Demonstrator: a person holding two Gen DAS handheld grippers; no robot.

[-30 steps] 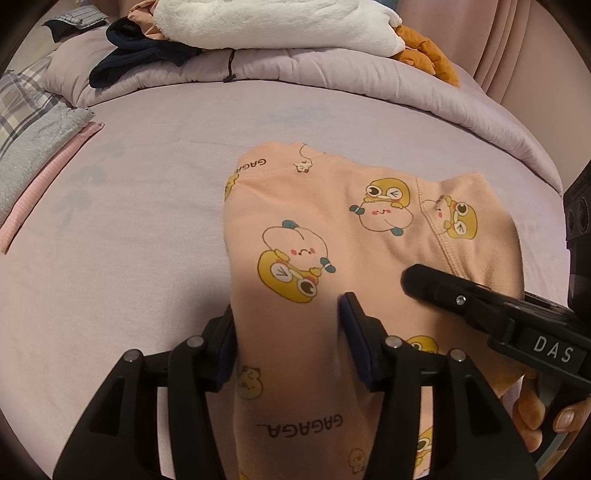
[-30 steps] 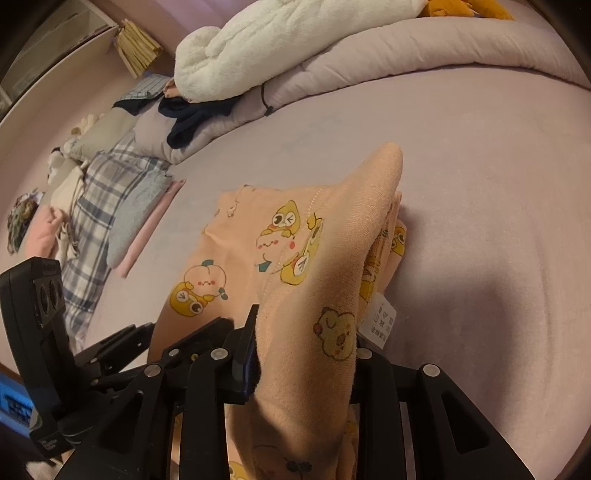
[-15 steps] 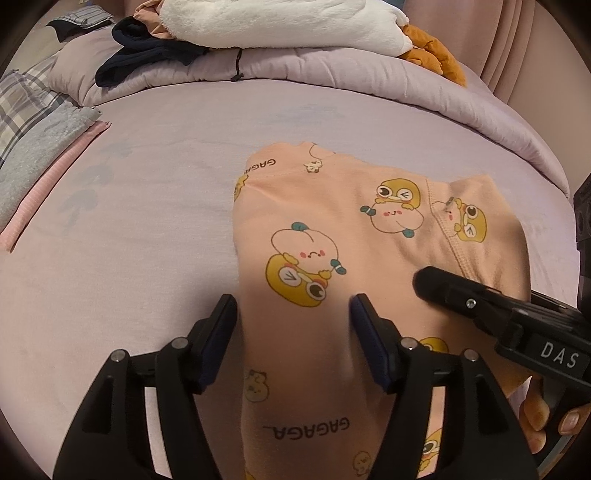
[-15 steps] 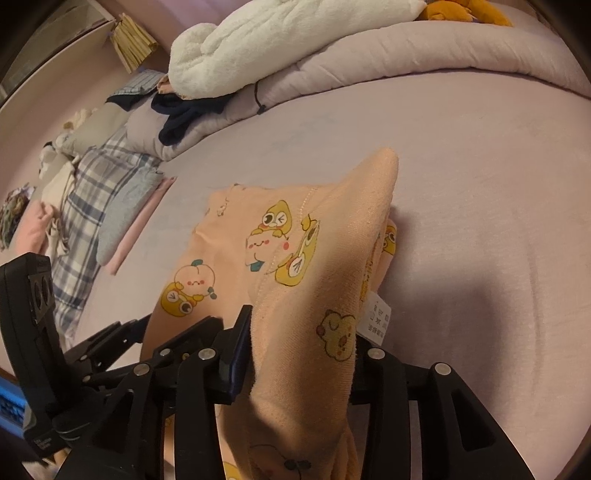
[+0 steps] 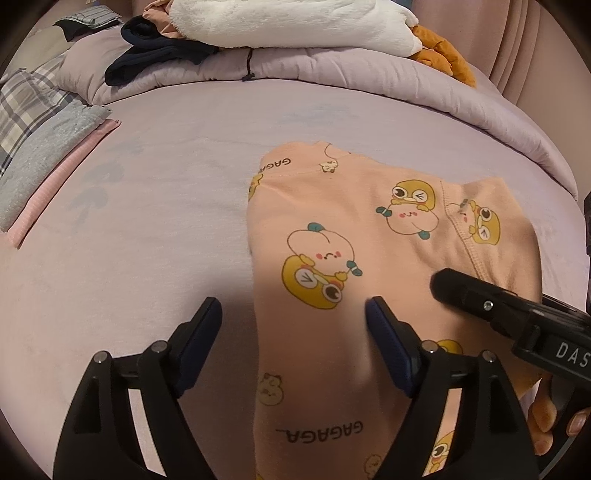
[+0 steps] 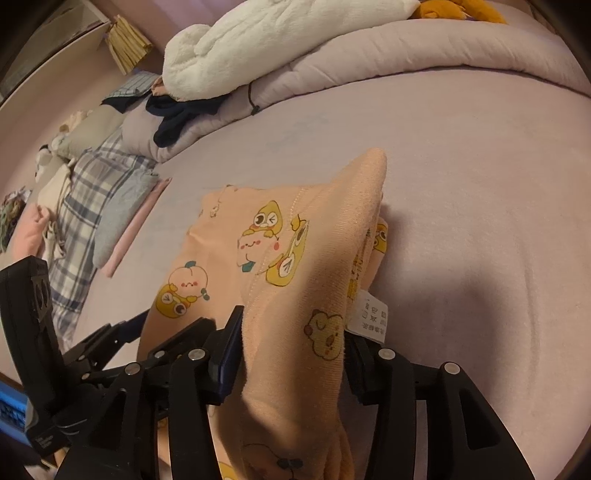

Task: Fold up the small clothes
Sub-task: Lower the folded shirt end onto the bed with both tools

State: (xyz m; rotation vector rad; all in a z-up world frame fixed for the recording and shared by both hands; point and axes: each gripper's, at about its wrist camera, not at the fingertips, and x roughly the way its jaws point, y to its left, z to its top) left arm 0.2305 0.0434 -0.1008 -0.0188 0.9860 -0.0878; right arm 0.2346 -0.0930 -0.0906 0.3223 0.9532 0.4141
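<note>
A small peach garment [image 5: 347, 229] printed with yellow cartoon ducks lies partly folded on the lilac bed [image 5: 147, 206]. My left gripper [image 5: 295, 332] is open, its jaws spread wide; the left finger stands clear of the cloth and the right finger rests on it. In the right wrist view my right gripper [image 6: 291, 347] is shut on a raised fold of the same garment [image 6: 314, 273], with a white care label [image 6: 371, 314] hanging by the right finger. The right gripper's black finger [image 5: 480, 299] also shows in the left wrist view, lying over the garment.
A rolled lilac duvet [image 5: 332, 70] with a white fleece blanket [image 5: 280, 18], dark clothing [image 5: 155, 55] and an orange plush toy [image 5: 443, 51] lines the far side. Folded plaid, grey and pink items [image 5: 40, 147] lie at the left.
My left gripper has opened from its grip on the garment and let the cloth go. My right gripper keeps its hold on the raised fold, barely moved.
</note>
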